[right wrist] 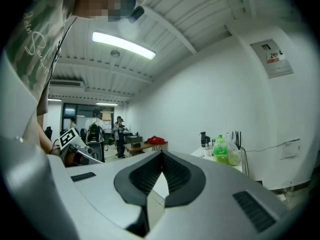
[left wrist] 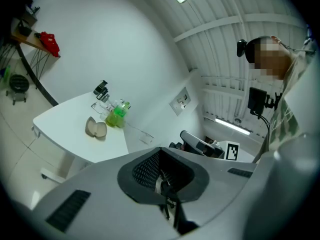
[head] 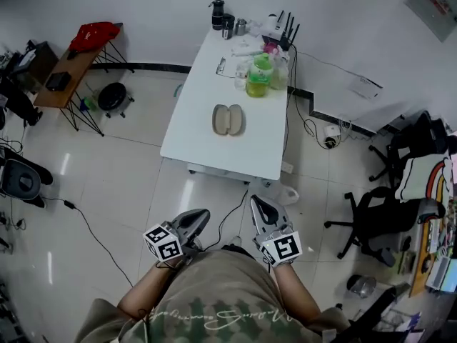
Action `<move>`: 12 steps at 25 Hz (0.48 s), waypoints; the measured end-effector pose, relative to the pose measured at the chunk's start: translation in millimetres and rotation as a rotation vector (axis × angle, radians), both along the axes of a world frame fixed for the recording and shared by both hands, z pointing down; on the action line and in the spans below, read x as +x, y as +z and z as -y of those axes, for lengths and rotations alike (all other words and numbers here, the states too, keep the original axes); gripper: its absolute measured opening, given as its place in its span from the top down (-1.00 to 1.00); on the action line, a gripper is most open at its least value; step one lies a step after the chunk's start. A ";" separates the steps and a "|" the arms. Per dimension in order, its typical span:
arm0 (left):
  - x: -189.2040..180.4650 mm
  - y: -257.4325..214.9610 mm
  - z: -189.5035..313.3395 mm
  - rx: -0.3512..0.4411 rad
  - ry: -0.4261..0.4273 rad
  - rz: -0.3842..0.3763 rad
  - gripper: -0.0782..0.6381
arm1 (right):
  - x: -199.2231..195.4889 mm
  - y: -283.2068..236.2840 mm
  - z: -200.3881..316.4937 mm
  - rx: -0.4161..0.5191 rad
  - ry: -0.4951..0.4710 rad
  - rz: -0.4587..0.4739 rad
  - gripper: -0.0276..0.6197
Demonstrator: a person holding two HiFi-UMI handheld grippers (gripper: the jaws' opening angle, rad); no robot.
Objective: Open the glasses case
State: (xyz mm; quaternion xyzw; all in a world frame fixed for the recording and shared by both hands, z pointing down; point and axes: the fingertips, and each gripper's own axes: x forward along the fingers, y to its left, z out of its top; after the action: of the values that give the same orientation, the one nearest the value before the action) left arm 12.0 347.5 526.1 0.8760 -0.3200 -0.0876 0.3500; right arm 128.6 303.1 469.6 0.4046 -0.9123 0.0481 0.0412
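A beige glasses case lies in the middle of the white table, spread into two oval halves side by side. In the left gripper view the glasses case shows small and far off on that table. My left gripper and right gripper are held close to my body, over the floor and well short of the table's near edge. Both are shut with nothing between the jaws. The left gripper points toward the table; the right gripper points level into the room.
A green bottle, a bag, a router and black flasks crowd the table's far end. A wooden side table with a red bag stands left, an office chair right. Cables trail over the tiled floor.
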 end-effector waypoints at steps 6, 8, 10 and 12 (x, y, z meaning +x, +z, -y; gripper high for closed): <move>-6.5 26.9 -26.6 -0.043 0.028 0.012 0.76 | -19.9 -3.9 -10.2 0.015 0.000 -0.008 0.89; -10.4 32.1 -32.3 -0.071 0.038 -0.001 0.76 | -20.7 -6.7 -13.6 0.016 0.015 -0.010 0.89; -19.2 30.5 -32.1 -0.069 0.033 -0.005 0.76 | -24.6 -10.6 -15.8 0.024 0.027 -0.006 0.89; -26.1 32.1 -35.5 -0.068 0.024 -0.009 0.76 | -31.2 -9.8 -20.5 0.026 0.022 -0.003 0.89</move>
State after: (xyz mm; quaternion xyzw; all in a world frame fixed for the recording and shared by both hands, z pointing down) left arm -14.2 383.0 558.2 0.8671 -0.3105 -0.0764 0.3820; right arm 97.3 323.5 459.8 0.4151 -0.9083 0.0362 0.0368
